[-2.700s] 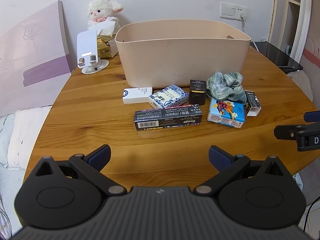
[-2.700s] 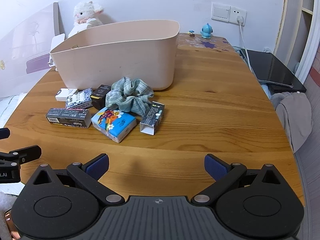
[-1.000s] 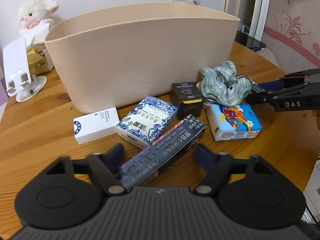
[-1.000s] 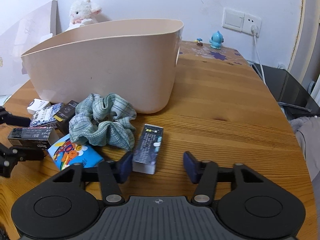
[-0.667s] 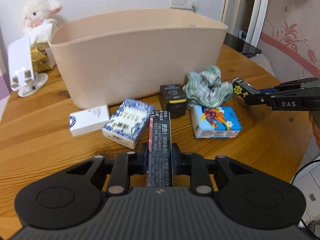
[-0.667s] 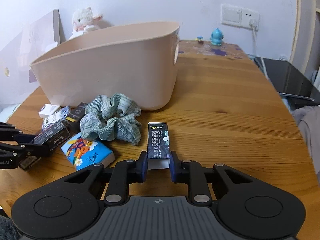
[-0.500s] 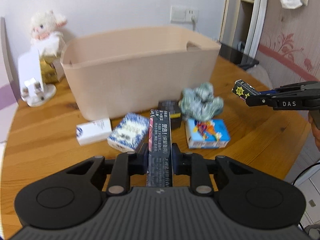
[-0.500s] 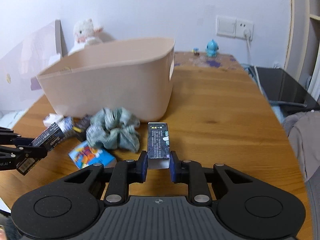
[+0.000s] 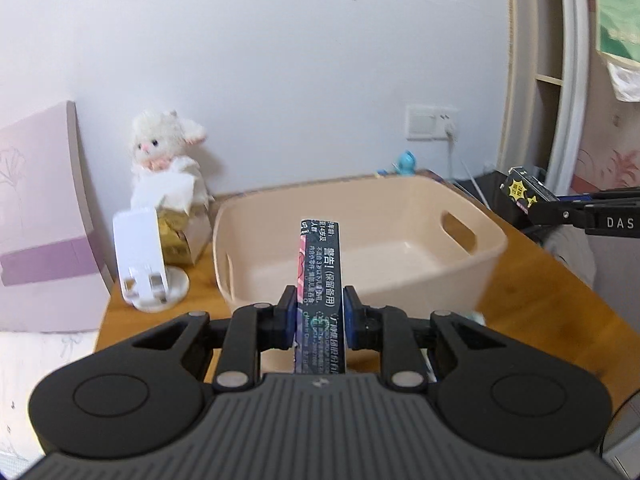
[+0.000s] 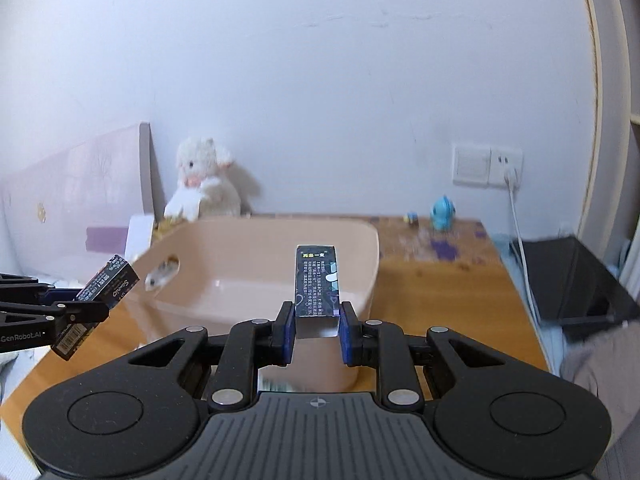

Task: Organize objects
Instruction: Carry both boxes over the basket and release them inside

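Observation:
My left gripper is shut on a long black box and holds it up in front of the beige bin, whose inside shows bare. My right gripper is shut on a small dark box, raised before the same bin. The right gripper with its box shows at the right of the left wrist view. The left gripper with the long box shows at the left of the right wrist view. The other items on the table are hidden below.
A white plush lamb on a tissue box and a white phone stand sit left of the bin. A blue figurine and a plugged wall socket are at the back right. The wooden table extends right.
Both grippers closed on their boxes, then lifted them off the table and rose high. The view now looks over the bin's rim into it.

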